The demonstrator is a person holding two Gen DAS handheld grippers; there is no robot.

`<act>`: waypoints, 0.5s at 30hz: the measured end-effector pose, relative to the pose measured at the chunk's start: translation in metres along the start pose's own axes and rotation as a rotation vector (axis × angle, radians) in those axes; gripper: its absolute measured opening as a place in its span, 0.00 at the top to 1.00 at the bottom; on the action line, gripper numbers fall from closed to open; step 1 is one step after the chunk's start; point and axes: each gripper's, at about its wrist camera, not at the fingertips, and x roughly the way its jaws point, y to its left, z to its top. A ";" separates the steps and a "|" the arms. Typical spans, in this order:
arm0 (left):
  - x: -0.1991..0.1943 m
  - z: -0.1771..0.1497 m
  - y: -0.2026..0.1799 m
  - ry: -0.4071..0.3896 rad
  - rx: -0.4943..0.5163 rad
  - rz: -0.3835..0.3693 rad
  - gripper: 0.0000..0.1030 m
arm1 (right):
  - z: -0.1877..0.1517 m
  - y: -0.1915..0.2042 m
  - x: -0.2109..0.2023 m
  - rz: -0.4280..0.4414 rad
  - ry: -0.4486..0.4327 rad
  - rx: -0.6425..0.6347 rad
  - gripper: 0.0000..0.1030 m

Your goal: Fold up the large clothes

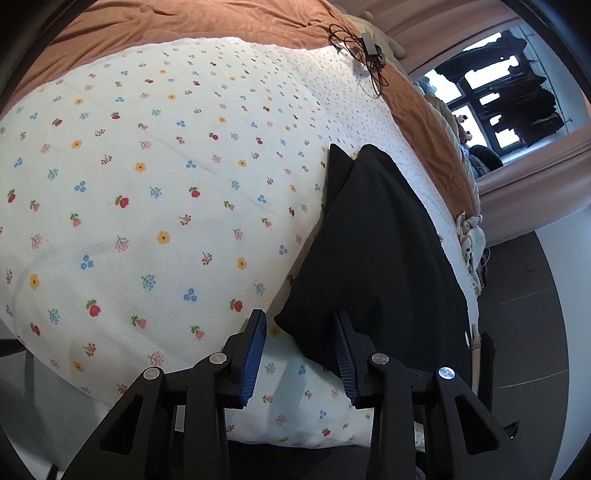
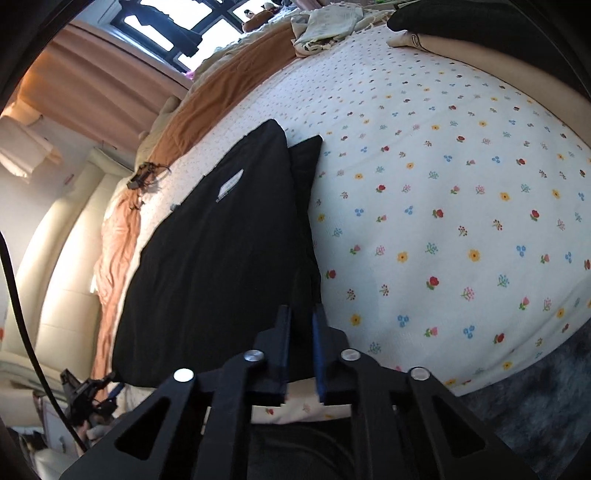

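Note:
A black garment (image 1: 373, 251) lies folded in a long strip on the white floral bedspread (image 1: 147, 184). My left gripper (image 1: 301, 325) is open, its blue-padded fingers either side of the garment's near corner, just above it. In the right wrist view the same garment (image 2: 221, 251) shows a small white label (image 2: 229, 189). My right gripper (image 2: 301, 317) is shut on the near edge of the black garment, with dark cloth between its narrow jaws.
An orange-brown blanket (image 1: 184, 22) covers the far part of the bed. A black cable bundle (image 1: 364, 48) lies on it. Other clothes (image 2: 325, 22) are piled at the bed's end. Curtains (image 2: 92, 85) and a window (image 1: 491, 96) stand beyond.

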 end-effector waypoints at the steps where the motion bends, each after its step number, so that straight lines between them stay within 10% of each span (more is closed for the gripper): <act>1: 0.000 0.001 0.001 0.001 -0.003 -0.003 0.64 | 0.001 0.000 -0.001 0.004 -0.008 -0.006 0.94; 15: 0.023 0.015 0.007 0.036 -0.094 -0.099 0.64 | 0.011 -0.001 -0.005 0.000 -0.077 0.076 0.97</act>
